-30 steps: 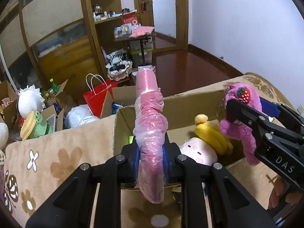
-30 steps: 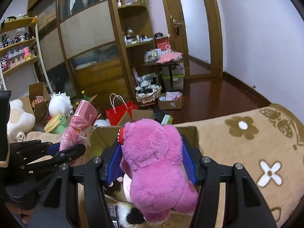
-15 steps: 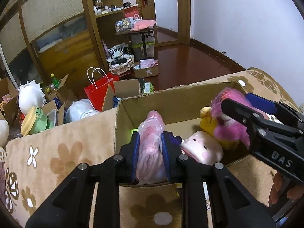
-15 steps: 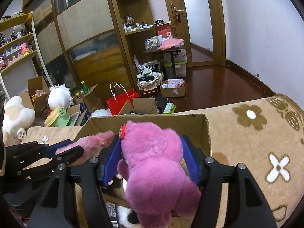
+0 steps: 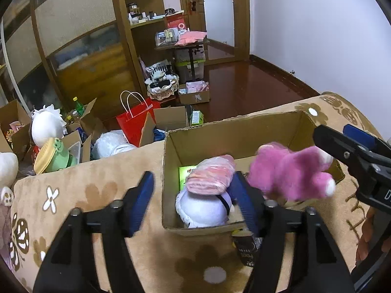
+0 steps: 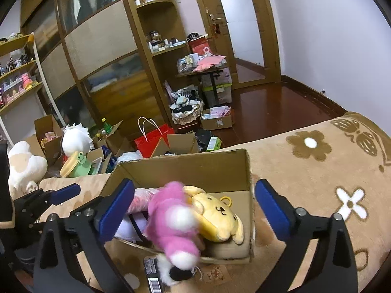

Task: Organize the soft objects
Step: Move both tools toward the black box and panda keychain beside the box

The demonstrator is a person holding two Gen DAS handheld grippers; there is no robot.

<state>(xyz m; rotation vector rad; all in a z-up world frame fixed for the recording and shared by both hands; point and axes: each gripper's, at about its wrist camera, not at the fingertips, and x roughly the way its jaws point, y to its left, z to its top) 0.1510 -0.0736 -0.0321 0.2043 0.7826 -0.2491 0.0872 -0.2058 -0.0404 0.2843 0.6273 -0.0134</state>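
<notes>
An open cardboard box stands on the flowered blanket. My left gripper hangs over the box's near left corner, jaws opening. A pink plastic-wrapped roll lies free between them on a white plush. My right gripper is over the box too, jaws opening wide. The pink plush toy drops, blurred, between them without touching the pads. It falls beside a yellow bear plush in the box. In the left wrist view the pink plush is at the right.
The tan flowered blanket spreads around the box. A black barcoded item lies at its front. Beyond the edge, the floor holds a red bag, open cartons, a green and yellow toy and white plush toys.
Both grippers have opened. The pink roll left the left gripper and sank onto the white plush in the box. The right gripper let go of the pink plush, which is falling.
</notes>
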